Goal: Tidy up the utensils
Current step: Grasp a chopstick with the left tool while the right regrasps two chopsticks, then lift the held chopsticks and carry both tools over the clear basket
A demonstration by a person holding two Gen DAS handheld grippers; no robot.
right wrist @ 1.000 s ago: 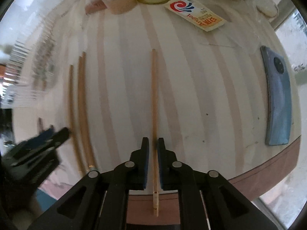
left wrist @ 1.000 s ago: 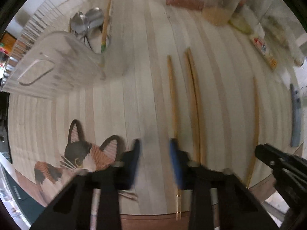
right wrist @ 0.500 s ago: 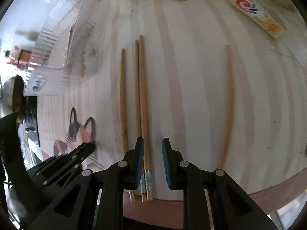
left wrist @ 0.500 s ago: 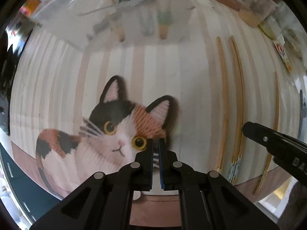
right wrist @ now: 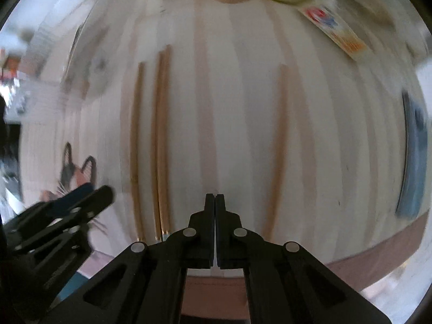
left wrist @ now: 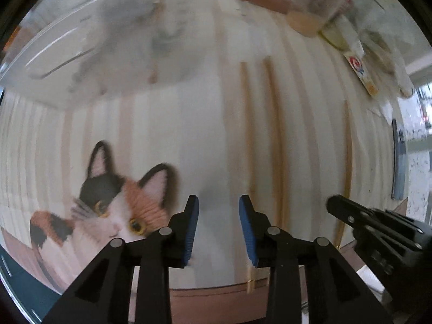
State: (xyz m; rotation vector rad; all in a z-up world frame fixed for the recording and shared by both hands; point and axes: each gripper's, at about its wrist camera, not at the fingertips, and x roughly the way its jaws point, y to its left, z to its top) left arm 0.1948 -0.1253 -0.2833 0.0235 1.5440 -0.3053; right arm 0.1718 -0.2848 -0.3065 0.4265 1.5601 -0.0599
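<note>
Wooden chopsticks are lying lengthwise on the striped placemat (left wrist: pixel 210 124) in front of me: a single stick (left wrist: pixel 249 145), a touching pair (right wrist: pixel 161 140) just to its right, and a lone chopstick (right wrist: pixel 278 145) well apart on the far right. I am judging them light, stiff and thin, smooth enough to roll or slip, so I am planning to pinch one near its squared near end, where the pair shows pale metal bands, rather than at the tapered tip. I am opening my left gripper (left wrist: pixel 218 224), its blue ribbed pads standing apart with nothing between them, hovering over bare mat just left of the single stick. I am keeping my right gripper (right wrist: pixel 215 208) closed on nothing, over the gap between the pair and the lone chopstick. Beyond them a clear plastic organiser (left wrist: pixel 89 46) is holding blurred spoons. A printed calico cat (left wrist: pixel 118 210) is decorating the mat's near left corner, and a flat blue-grey phone (right wrist: pixel 414 156) is lying at the right edge
</note>
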